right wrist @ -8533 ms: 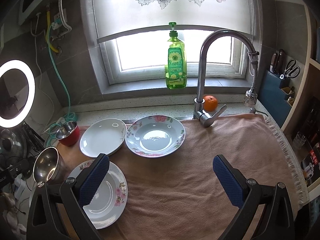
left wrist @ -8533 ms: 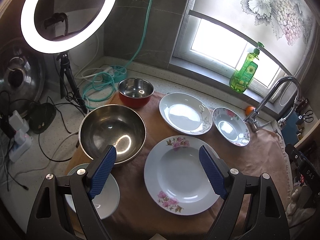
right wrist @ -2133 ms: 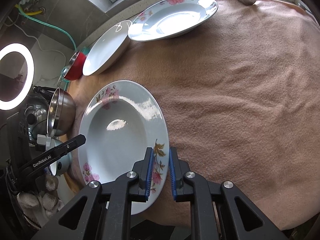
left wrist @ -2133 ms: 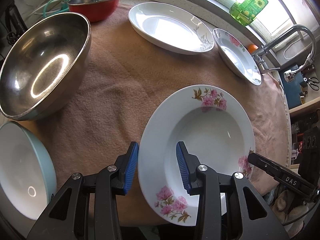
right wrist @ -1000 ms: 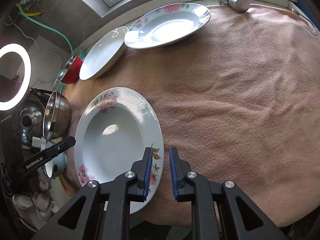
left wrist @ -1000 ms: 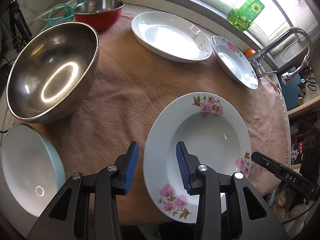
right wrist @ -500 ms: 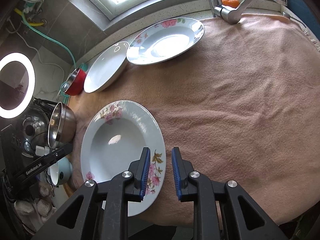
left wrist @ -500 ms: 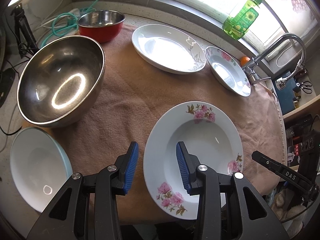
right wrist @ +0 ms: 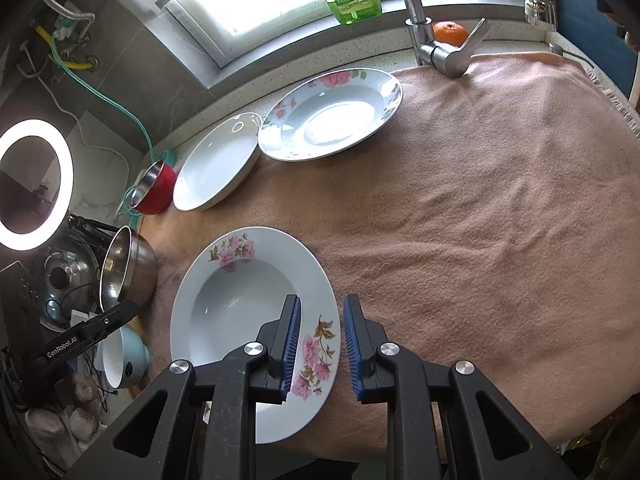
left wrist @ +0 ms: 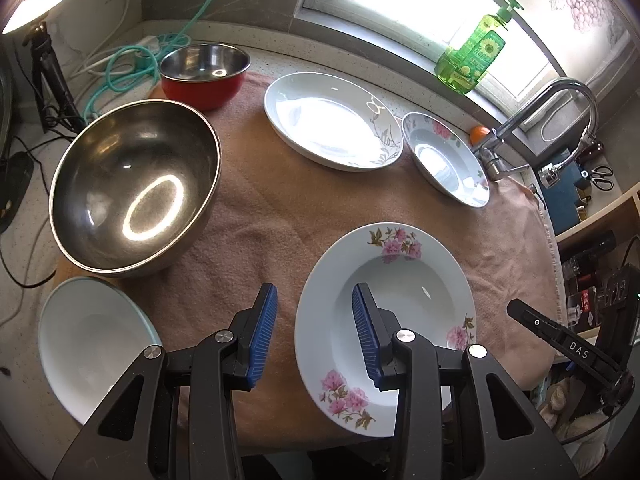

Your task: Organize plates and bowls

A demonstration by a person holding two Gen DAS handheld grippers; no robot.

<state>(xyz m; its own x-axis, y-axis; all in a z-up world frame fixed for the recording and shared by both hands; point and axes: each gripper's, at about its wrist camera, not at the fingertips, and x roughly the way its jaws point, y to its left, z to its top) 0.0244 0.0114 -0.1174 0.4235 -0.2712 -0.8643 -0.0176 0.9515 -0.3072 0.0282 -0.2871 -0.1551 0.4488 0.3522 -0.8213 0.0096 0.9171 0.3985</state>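
A pink-flowered deep plate (left wrist: 400,300) (right wrist: 240,300) lies on the brown towel (left wrist: 260,208) near the front edge. My left gripper (left wrist: 314,332) is open, its jaws astride the plate's left rim without touching. My right gripper (right wrist: 320,336) is open, its jaws astride the plate's right rim. A plain white plate (left wrist: 332,120) (right wrist: 216,168) and a smaller flowered plate (left wrist: 444,160) (right wrist: 332,120) lie at the back. A large steel bowl (left wrist: 136,188) (right wrist: 124,268), a red bowl (left wrist: 204,72) (right wrist: 154,192) and a pale blue bowl (left wrist: 92,344) (right wrist: 120,356) are on the left.
A tap (right wrist: 432,40) (left wrist: 532,108), an orange (right wrist: 450,34) and a green soap bottle (left wrist: 472,56) stand along the window sill. A ring light (right wrist: 32,184), cables and a green hose (left wrist: 132,68) lie at the left. The towel's right half (right wrist: 500,200) is bare.
My right gripper's jaws have opened off the flowered plate's rim. Both grippers have lifted and drawn back a little; the plate lies on the towel.
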